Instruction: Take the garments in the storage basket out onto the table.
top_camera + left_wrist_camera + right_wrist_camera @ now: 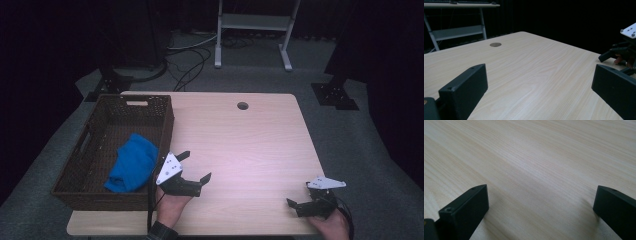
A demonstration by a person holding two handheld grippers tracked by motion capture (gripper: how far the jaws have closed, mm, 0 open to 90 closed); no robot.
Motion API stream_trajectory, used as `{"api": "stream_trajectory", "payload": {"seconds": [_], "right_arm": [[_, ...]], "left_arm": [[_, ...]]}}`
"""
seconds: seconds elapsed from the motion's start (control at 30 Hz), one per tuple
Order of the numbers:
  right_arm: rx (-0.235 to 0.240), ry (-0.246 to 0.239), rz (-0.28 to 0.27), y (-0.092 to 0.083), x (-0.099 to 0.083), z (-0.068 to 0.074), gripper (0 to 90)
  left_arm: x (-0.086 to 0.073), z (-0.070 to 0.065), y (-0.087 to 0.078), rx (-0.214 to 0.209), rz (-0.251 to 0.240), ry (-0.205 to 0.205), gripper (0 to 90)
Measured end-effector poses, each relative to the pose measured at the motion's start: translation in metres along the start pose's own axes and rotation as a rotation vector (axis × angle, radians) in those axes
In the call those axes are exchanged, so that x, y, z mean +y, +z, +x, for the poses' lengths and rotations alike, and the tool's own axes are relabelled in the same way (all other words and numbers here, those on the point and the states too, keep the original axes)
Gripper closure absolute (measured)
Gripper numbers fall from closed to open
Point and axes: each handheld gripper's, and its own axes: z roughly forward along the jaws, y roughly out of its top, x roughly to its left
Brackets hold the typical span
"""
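Holding my left gripper (195, 166) just beside the dark brown woven wicker basket (107, 191), I see its 2 blocky black jaws spread wide and empty. The crumpled soft blue cloth (131, 163) lies inside the basket. My right gripper (298, 204), jaws also apart, hovers over the pale wood-grain table (250, 145).

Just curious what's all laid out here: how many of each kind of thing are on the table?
Wicker basket: 1
Blue cloth, lying inside the basket: 1
Hand-held tongs, left and right, both open: 2
Total: 4
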Motion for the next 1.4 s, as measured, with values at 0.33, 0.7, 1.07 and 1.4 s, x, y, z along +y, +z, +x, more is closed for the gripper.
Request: {"api": "stream_trajectory", "payload": {"seconds": [0.33,0.7,1.07,1.4], "right_arm": [[0.0,0.0,0.0,0.0,0.0,0.0,0.0],[0.0,0.0,0.0,0.0,0.0,0.0,0.0],[0.0,0.0,0.0,0.0,0.0,0.0,0.0],[0.0,0.0,0.0,0.0,0.0,0.0,0.0]], "left_arm": [[0.008,0.003,-0.005,0.002,-0.014,-0.004,0.1],[0.012,0.003,-0.004,-0.008,-0.01,-0.011,0.1],[0.02,0.002,-0.005,-0.011,-0.017,-0.002,0.1],[0.026,0.005,-0.006,-0.007,-0.024,-0.003,0.1]]}}
